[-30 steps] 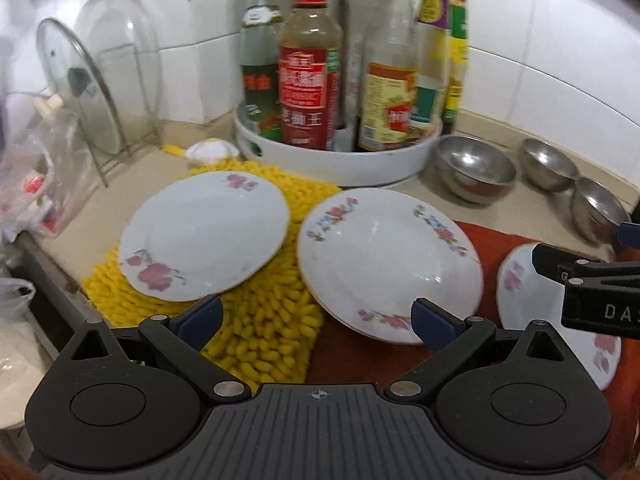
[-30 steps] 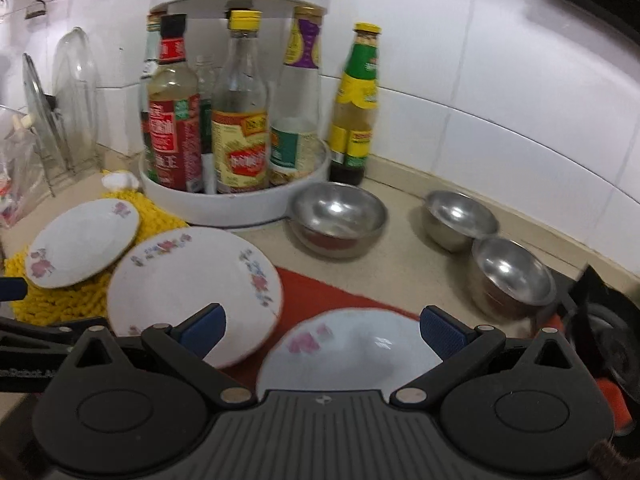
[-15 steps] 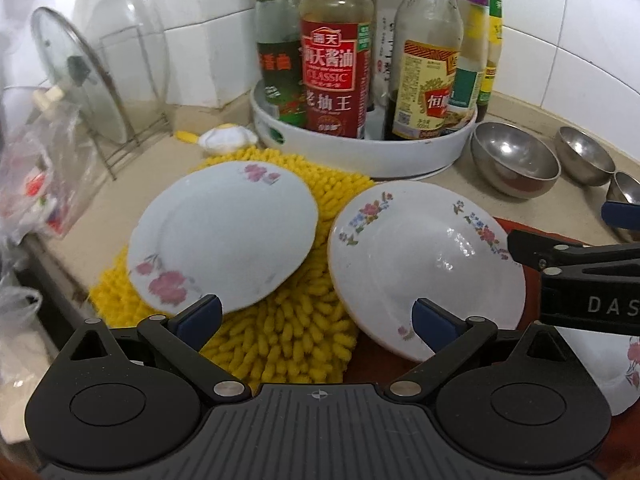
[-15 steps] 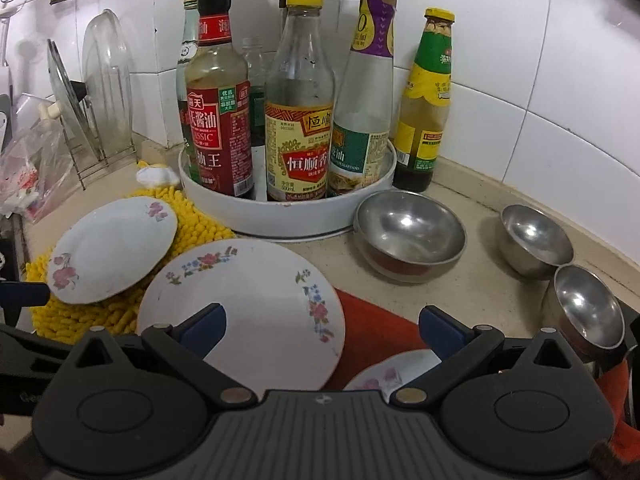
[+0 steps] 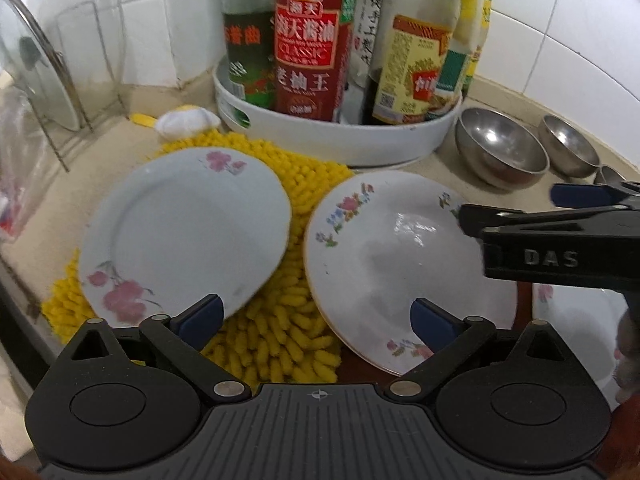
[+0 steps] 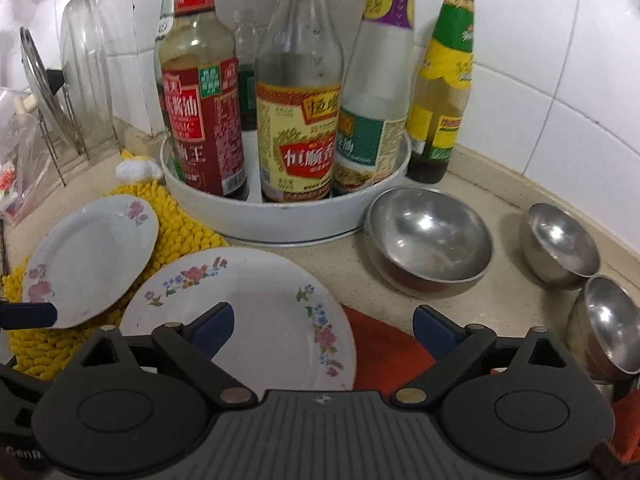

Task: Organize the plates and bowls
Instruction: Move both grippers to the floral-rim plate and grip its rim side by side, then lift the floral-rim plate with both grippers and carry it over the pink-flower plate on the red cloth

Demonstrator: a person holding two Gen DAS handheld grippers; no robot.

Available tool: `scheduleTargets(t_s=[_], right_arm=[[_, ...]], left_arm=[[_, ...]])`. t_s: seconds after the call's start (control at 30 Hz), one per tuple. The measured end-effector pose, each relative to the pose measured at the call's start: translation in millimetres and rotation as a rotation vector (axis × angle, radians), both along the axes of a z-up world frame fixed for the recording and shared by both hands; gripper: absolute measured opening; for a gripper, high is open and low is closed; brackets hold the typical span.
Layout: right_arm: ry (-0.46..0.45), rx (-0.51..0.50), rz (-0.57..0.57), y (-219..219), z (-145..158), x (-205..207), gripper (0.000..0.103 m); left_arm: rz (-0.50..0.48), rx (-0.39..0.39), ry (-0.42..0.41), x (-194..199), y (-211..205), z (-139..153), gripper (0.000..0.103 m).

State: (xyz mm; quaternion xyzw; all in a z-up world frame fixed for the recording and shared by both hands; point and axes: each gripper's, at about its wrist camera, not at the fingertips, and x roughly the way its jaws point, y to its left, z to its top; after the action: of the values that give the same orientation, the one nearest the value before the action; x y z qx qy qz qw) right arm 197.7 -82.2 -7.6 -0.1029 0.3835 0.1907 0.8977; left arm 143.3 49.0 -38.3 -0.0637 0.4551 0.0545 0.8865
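Observation:
Two white floral plates lie on the counter. The left plate [image 5: 188, 232] [image 6: 88, 256] rests on a yellow mat [image 5: 276, 332]. The larger middle plate [image 5: 384, 264] [image 6: 256, 304] overlaps the mat and a red cloth [image 6: 384, 348]. A third plate [image 5: 576, 320] shows partly at the right, behind the right gripper's body. Three steel bowls stand at the right: a large one [image 6: 430, 236] and two small ones [image 6: 560, 244] [image 6: 608, 320]. My left gripper [image 5: 318, 320] is open and empty, low between the two plates. My right gripper [image 6: 322, 326] is open and empty above the middle plate's near edge.
A white turntable tray [image 6: 280, 216] full of sauce bottles stands at the back. A wire rack with glass lids [image 5: 44, 76] is at the far left. A white and yellow scrubber [image 5: 184, 122] lies behind the mat. Tiled walls close the corner.
Both grippers moved forward and lower toward the plates. The third plate has slid out of the right wrist view. Both grippers stayed open.

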Motion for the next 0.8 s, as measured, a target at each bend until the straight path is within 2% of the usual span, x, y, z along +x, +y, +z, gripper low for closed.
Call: scheduleTargets(t_s=[0.2,0.33,0.4,0.57,0.73,0.8], right_arm=[[0.049,-0.022,0.049,1.7,-13.1,12.4,0.084],[0.106,-0.041,0.083,-1.7,-25.2,22.5,0.066],[0.144,-0.041,0.090,-4.9,-31.8,27.8,0.062],[0.200,-0.016,0.100,-13.6,-41.3,36.5,0.062],[0.274,0.086,0.150,-18.8,-43.1,42.6,0.059],[0.277,0.085,0.168,-18.5,-42.8,43.0,0.059]], left_arm=[[-0.016,-0.069,0.026,-0.7,-4.5,-7.9,0.092],[-0.026,-0.138,0.052,-0.5,-8.4,-16.7,0.084],[-0.018,-0.134,0.044,0.3,-11.7,-18.1,0.084],[-0.007,-0.126,0.038,6.7,-17.3,-16.6,0.085],[0.001,-0.116,0.028,16.4,-23.1,-13.7,0.086],[0.009,-0.114,0.029,19.1,-23.1,-13.9,0.086]])
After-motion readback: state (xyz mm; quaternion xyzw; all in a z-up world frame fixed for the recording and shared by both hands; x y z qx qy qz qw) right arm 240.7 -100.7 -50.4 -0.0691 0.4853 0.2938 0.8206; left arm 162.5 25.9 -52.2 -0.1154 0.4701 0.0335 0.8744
